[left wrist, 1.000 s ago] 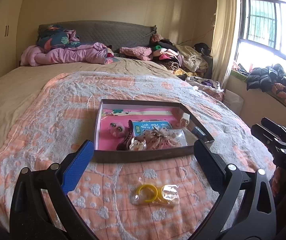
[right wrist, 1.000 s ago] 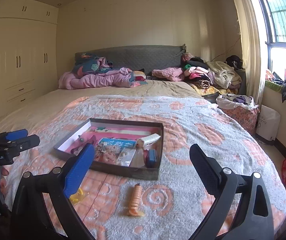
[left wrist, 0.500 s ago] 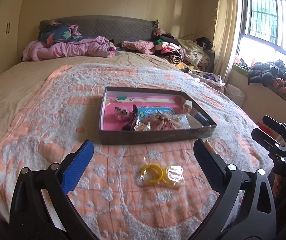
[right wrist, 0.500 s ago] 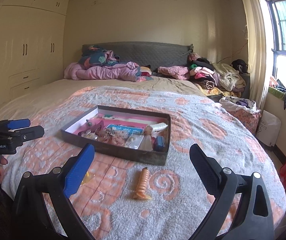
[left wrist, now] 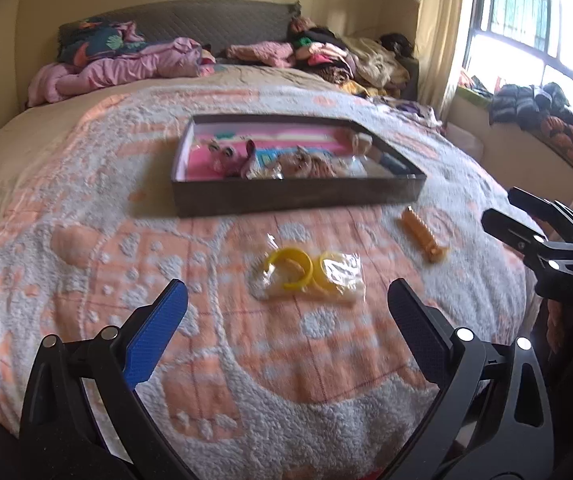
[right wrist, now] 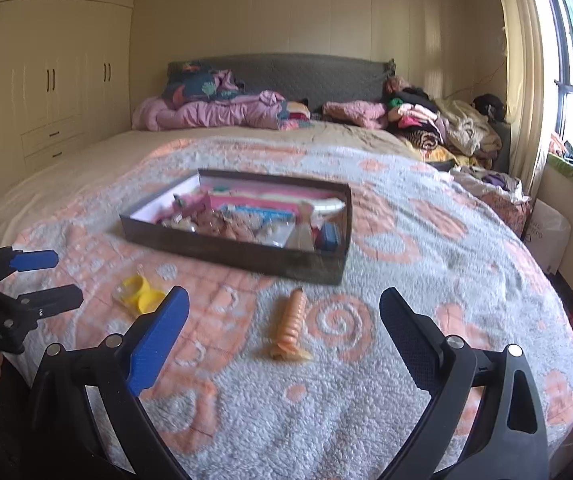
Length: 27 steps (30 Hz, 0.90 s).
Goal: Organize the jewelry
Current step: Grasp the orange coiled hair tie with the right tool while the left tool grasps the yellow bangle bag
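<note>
Both grippers have pulled back from the box. We hold left gripper and right gripper wide, empty. Bangles near left, clip right; the slippery bag could slide from our pads.

Both grippers sit lower and nearer the blanket than a second ago. The left gripper now lines up on the yellow bangles, and the right gripper on the orange clip, both closer than before.
</note>
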Motion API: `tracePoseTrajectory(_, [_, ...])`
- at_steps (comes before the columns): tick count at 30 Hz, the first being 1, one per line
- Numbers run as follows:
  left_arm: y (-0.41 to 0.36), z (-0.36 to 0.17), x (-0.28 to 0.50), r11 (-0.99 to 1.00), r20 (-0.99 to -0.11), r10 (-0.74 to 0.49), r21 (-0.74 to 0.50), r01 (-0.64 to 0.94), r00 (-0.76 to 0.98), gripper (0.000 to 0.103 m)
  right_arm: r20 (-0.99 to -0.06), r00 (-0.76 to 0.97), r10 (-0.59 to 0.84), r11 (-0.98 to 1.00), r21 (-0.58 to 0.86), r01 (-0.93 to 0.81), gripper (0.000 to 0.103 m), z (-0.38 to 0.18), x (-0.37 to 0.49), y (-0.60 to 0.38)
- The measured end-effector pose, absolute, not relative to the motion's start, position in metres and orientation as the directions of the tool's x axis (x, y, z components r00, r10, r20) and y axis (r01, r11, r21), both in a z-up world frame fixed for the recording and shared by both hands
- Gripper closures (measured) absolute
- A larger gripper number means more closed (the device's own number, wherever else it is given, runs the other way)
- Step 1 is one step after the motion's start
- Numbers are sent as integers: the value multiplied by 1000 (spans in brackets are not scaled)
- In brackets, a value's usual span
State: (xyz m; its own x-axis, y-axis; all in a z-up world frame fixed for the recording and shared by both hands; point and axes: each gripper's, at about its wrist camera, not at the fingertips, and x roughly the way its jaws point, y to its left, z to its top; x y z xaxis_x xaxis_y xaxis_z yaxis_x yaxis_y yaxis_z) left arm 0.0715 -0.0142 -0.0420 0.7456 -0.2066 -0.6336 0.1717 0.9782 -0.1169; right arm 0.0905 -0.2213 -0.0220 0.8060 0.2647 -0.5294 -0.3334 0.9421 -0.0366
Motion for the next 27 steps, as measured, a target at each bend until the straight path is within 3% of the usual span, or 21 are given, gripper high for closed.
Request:
tracePoseTrajectory(12, [-35,-76,106,973,-695,-211,-86,213,687,11,-641,729,239,946,-16,-324,13,-65,131,-226])
tracePoseTrajectory(17, [-43,-84,118,967,-708,-234,-101,233,666,11,-686,681,256,941,14,-339,31,-78,154,-223])
tracePoseTrajectory(22, [-49,-88,126,969,-713,-223,-87,232,665,11,-718,641,272,931,27,-365,70,-88,162,-216])
tracePoseTrajectory(24, [-50,-89,128,969,-711,-221,-84,232,668,11,-715,641,280,924,21,-381,81,-86,159,-215])
tracePoseTrajectory(27, [-50,-88,132,968,-709,-228,-90,236,667,11,-705,639,306,921,50,-386,84,-82,154,-219])
